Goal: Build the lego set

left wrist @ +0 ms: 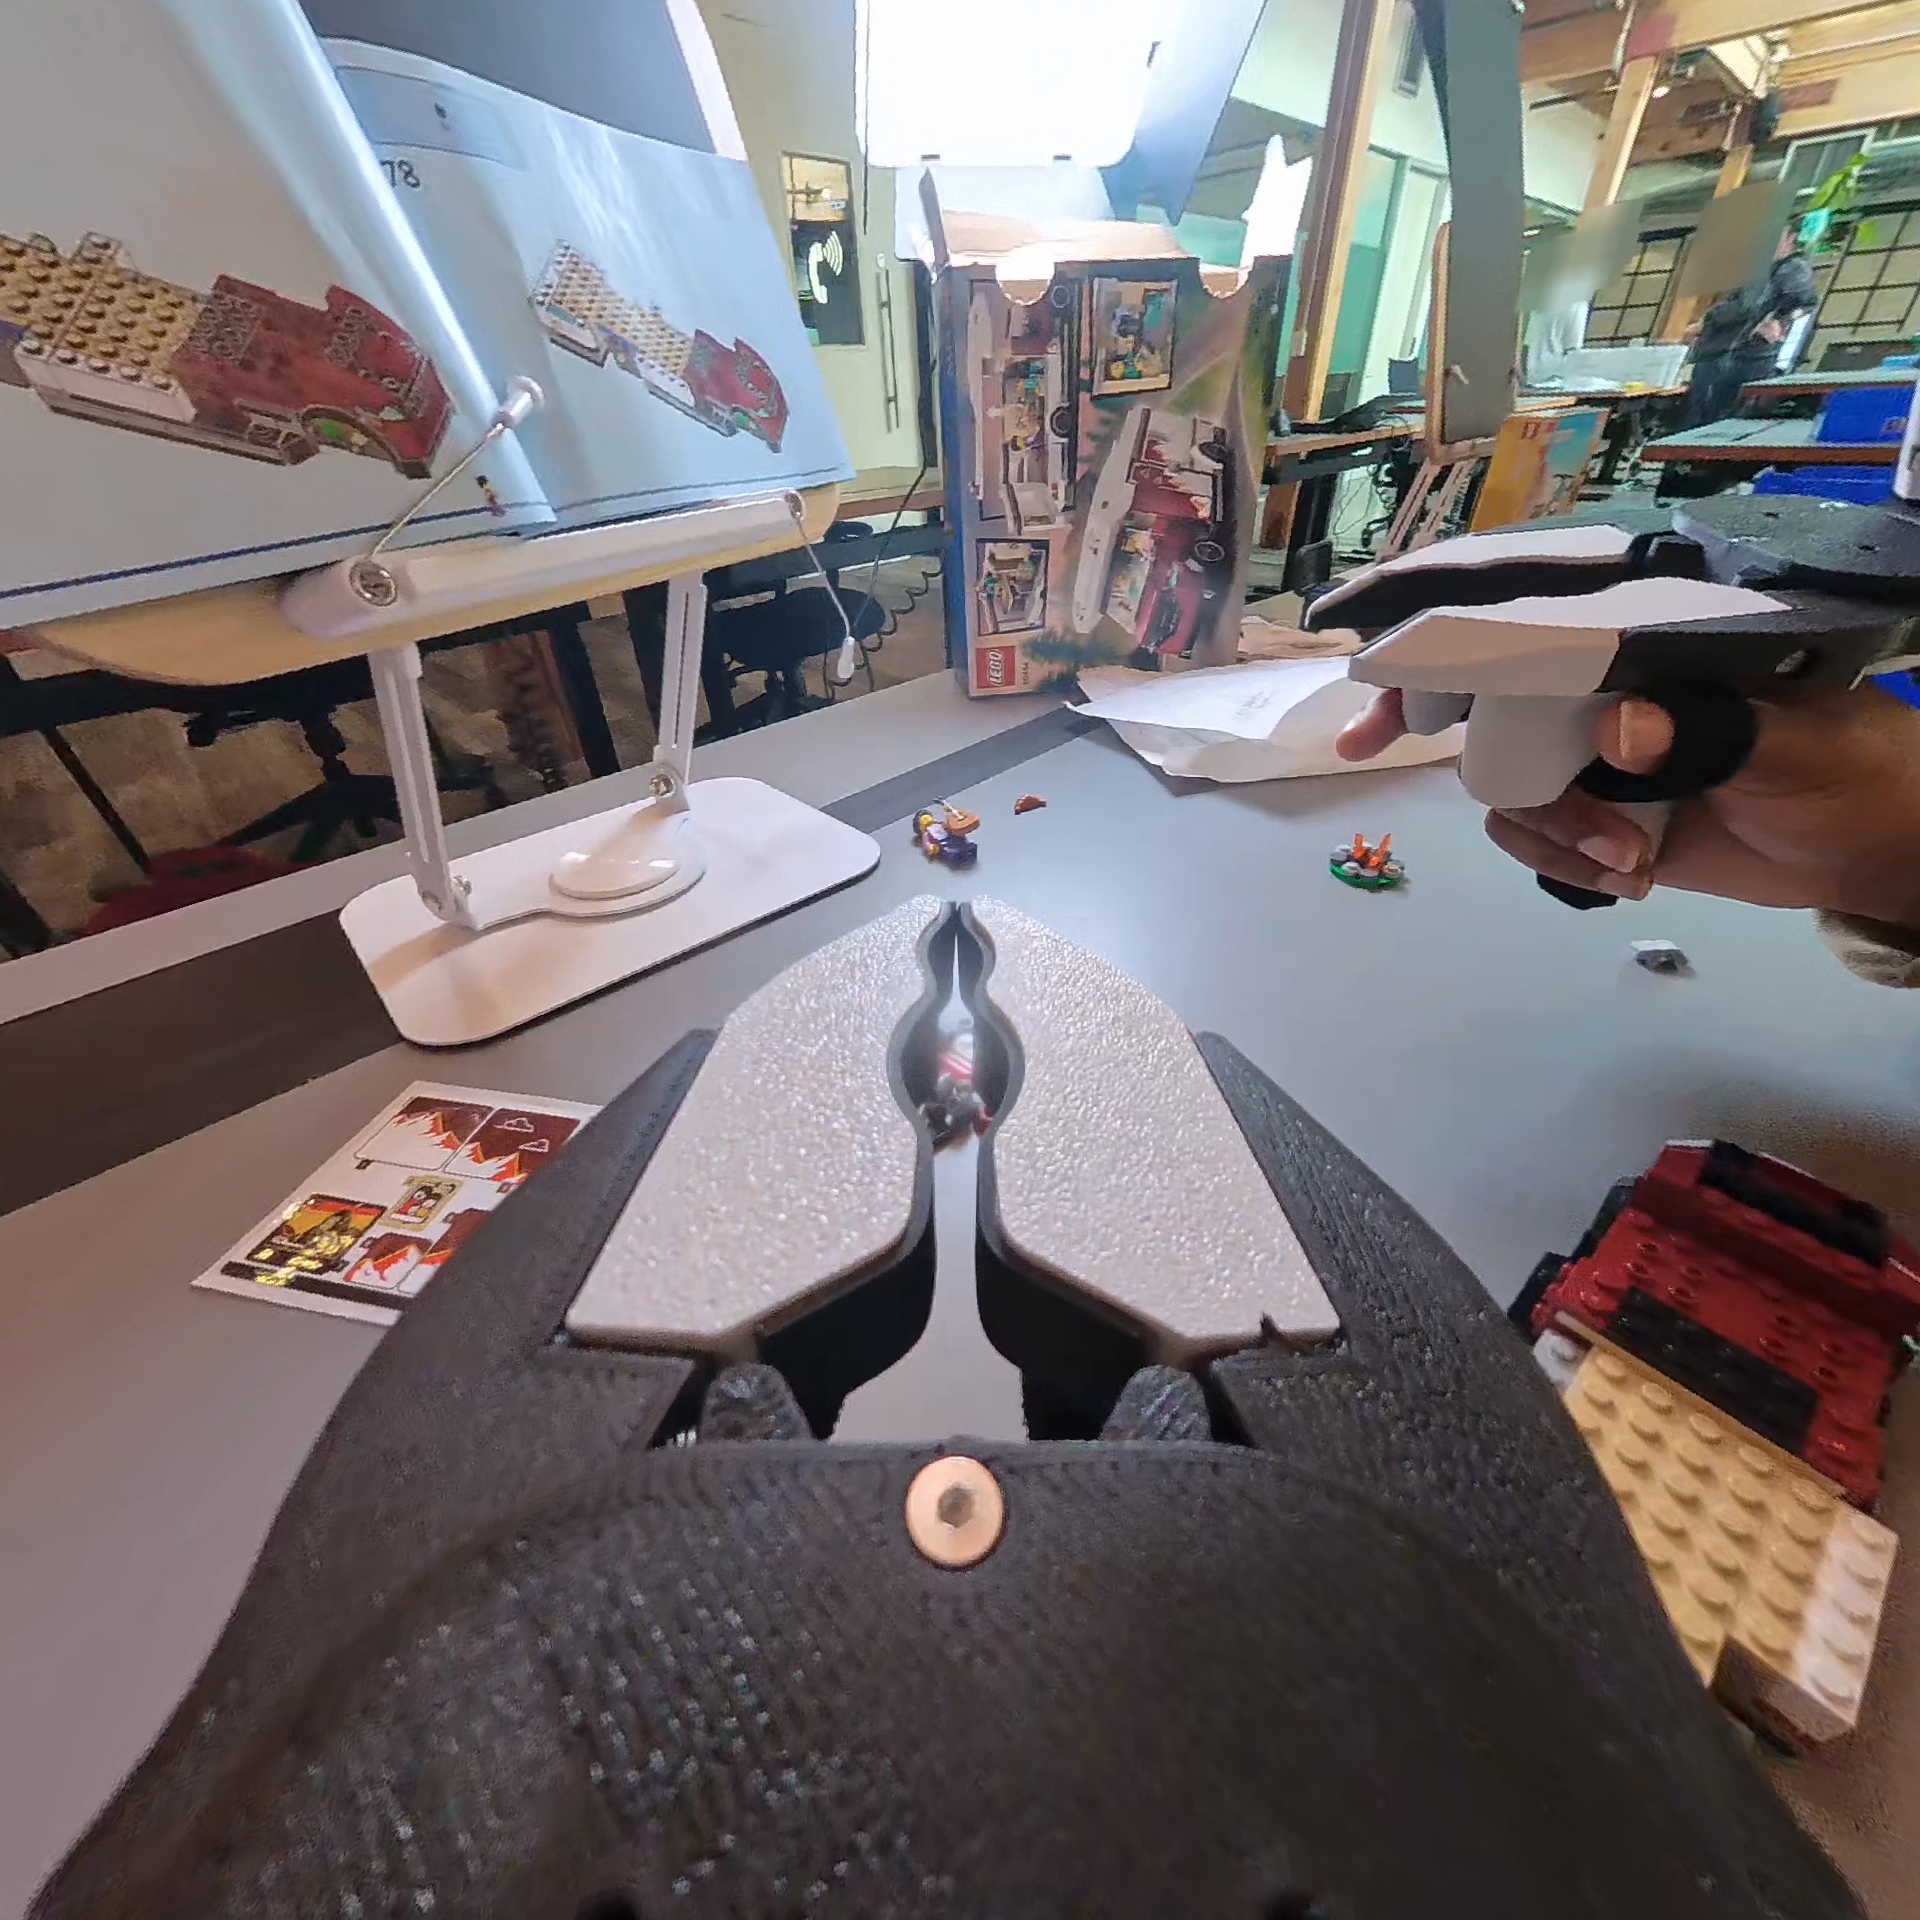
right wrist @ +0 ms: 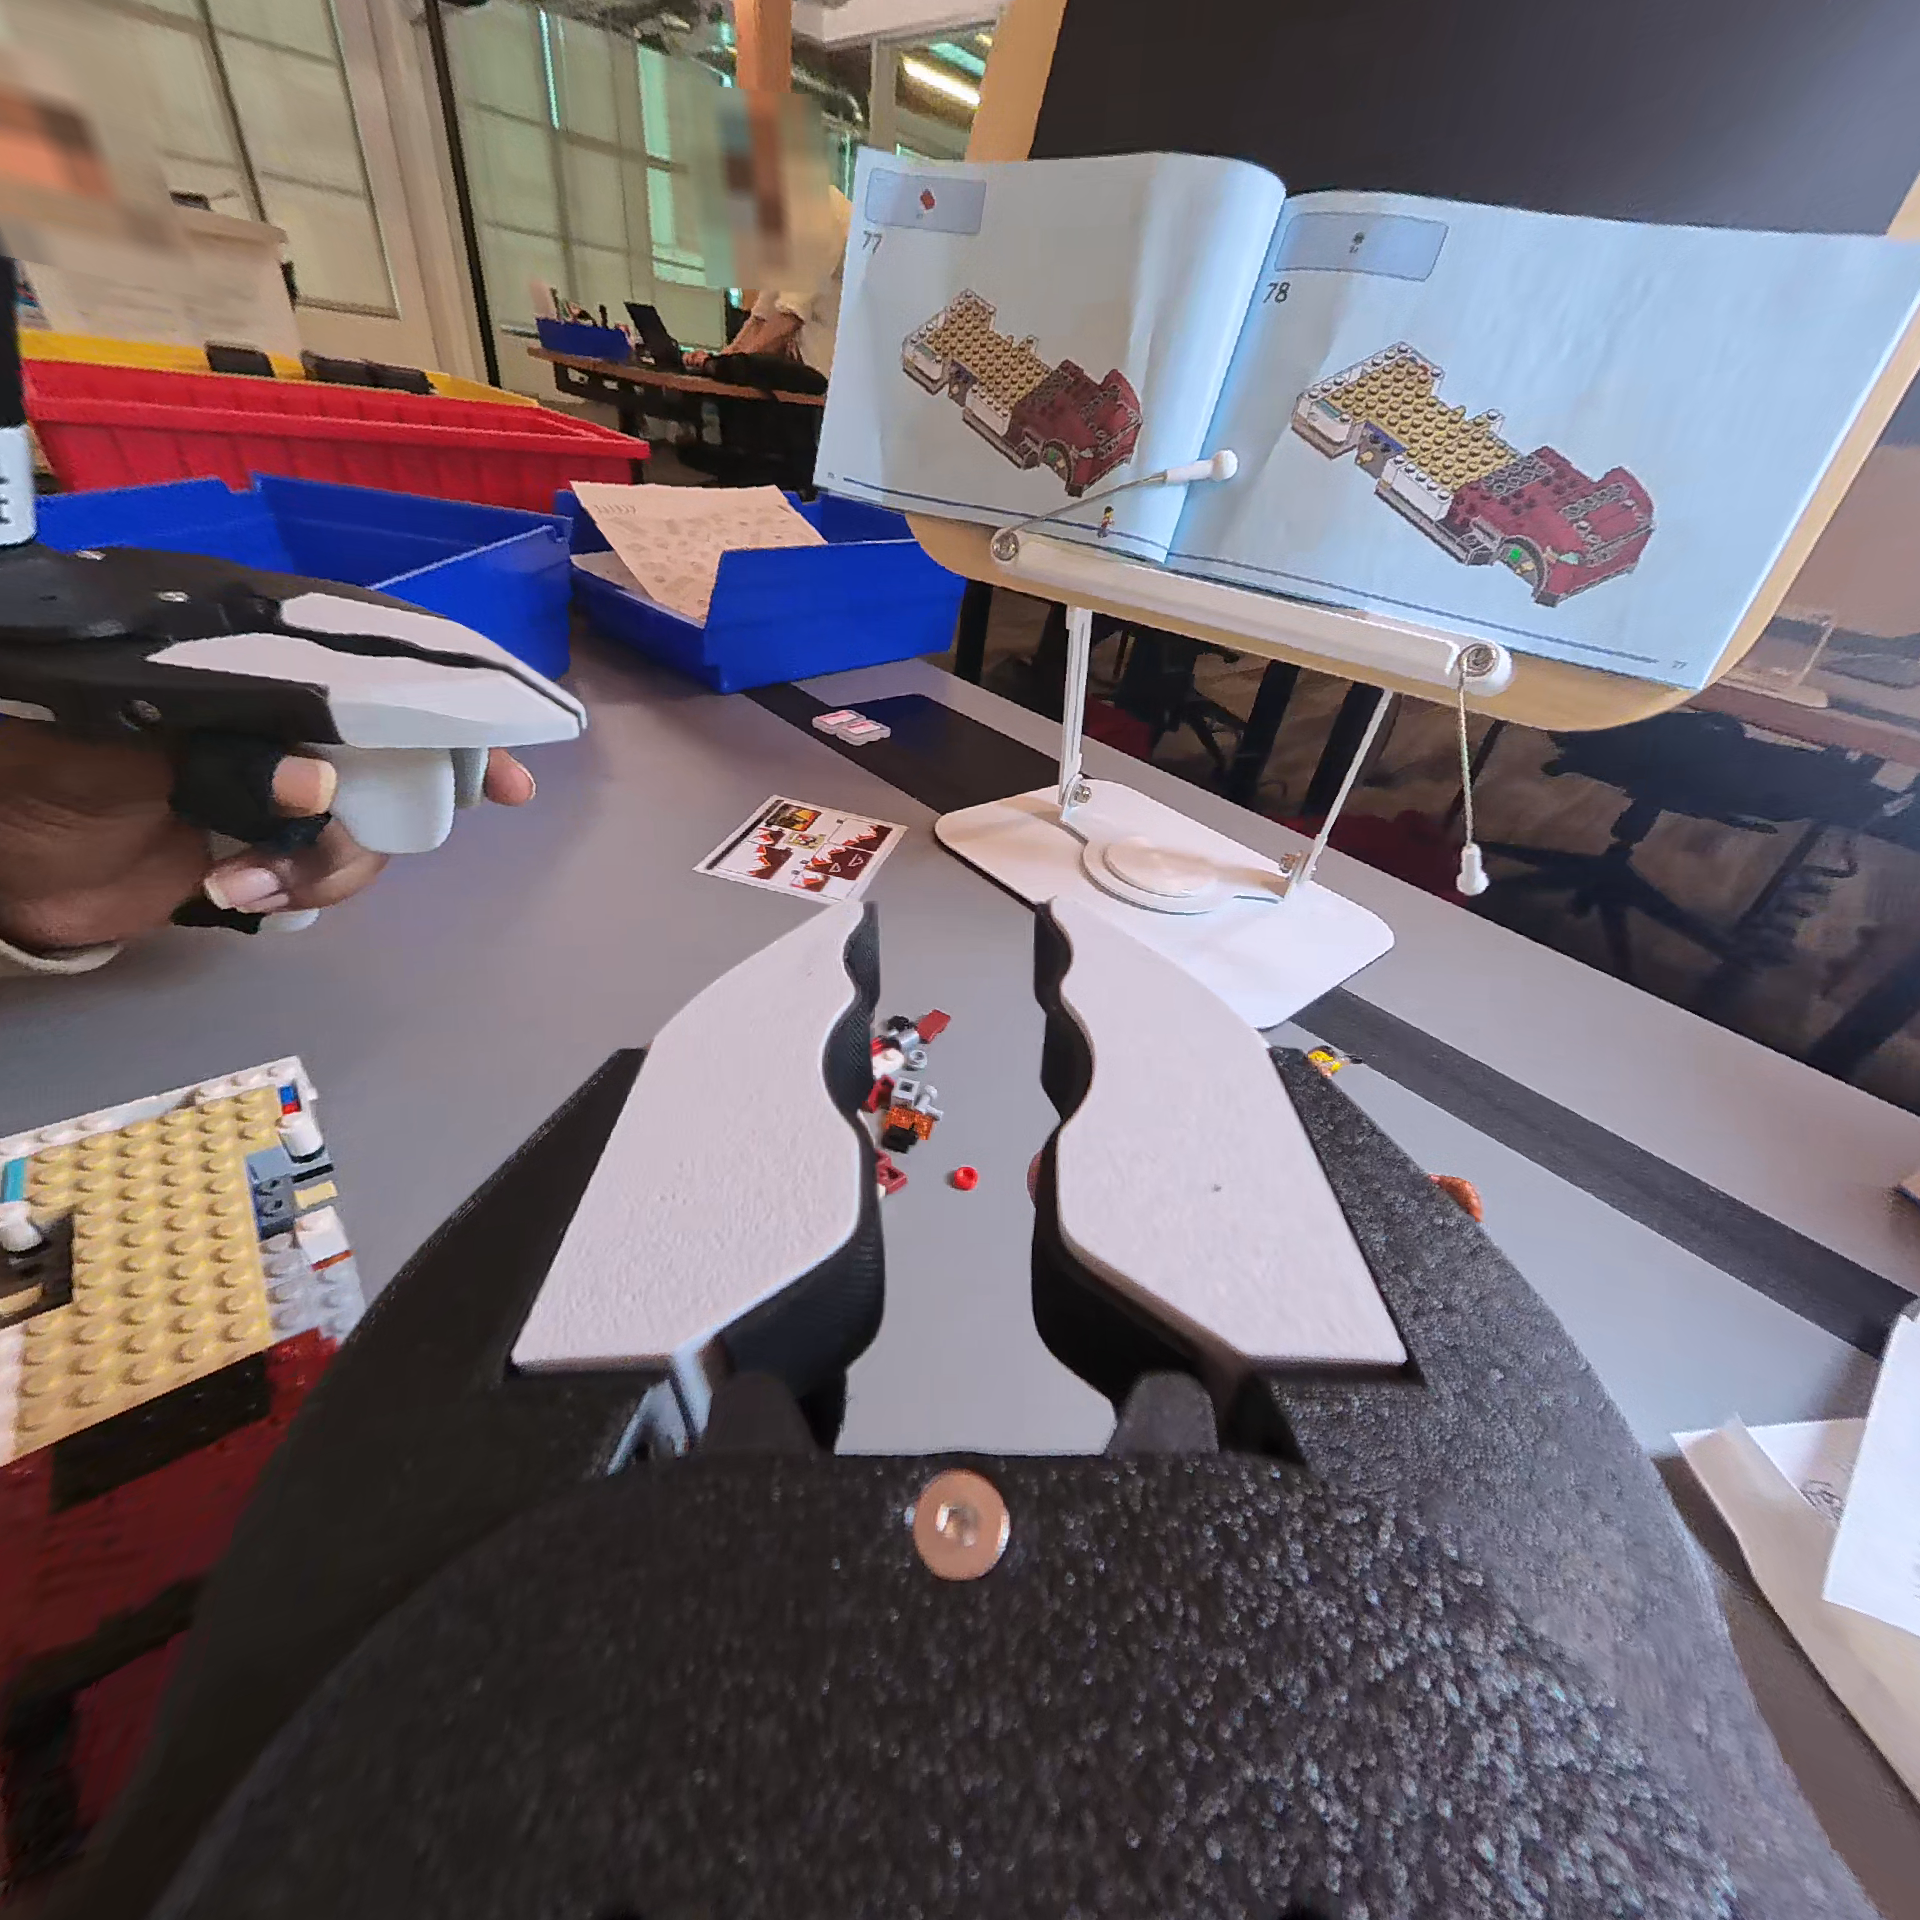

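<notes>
My left claw [left wrist: 957, 914] has its tips together on nothing, hanging over the grey surface [left wrist: 1195, 1039]. My right claw [right wrist: 956, 925] stands apart and bare above a heap of small loose bricks [right wrist: 902, 1081], which lies below and between its fingers toward the left one, not touched. A lone red stud [right wrist: 964, 1176] sits just nearer me; the half-built model [right wrist: 156, 1247] lies off to its left.

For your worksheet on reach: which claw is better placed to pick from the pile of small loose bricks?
Probably the right claw: its jaws are open, with the small loose bricks showing on the table between them. The left claw is shut.
</notes>
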The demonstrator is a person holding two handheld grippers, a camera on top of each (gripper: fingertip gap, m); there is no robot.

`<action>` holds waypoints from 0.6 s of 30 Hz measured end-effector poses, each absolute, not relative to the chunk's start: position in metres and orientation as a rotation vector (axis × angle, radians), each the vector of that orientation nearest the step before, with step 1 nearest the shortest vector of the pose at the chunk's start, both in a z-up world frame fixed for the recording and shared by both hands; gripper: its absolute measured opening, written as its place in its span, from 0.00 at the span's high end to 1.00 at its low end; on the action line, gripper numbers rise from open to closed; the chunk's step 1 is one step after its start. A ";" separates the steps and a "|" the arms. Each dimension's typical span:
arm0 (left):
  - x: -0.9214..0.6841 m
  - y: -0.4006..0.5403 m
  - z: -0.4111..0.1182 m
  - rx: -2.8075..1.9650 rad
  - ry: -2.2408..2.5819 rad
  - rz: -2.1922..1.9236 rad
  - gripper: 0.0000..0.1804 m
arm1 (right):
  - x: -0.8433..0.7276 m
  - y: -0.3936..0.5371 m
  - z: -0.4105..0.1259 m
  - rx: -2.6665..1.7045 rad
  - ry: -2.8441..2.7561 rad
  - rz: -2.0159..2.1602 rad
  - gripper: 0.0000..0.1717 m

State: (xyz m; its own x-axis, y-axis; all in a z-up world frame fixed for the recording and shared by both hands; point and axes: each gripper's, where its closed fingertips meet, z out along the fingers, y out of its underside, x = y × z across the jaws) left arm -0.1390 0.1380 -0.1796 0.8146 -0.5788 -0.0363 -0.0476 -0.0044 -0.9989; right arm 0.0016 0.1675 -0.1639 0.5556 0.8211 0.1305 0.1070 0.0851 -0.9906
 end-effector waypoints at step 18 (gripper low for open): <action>-0.139 0.140 -0.190 -1.550 0.499 -0.441 1.00 | -0.071 0.309 -0.036 -1.126 -0.695 0.516 1.00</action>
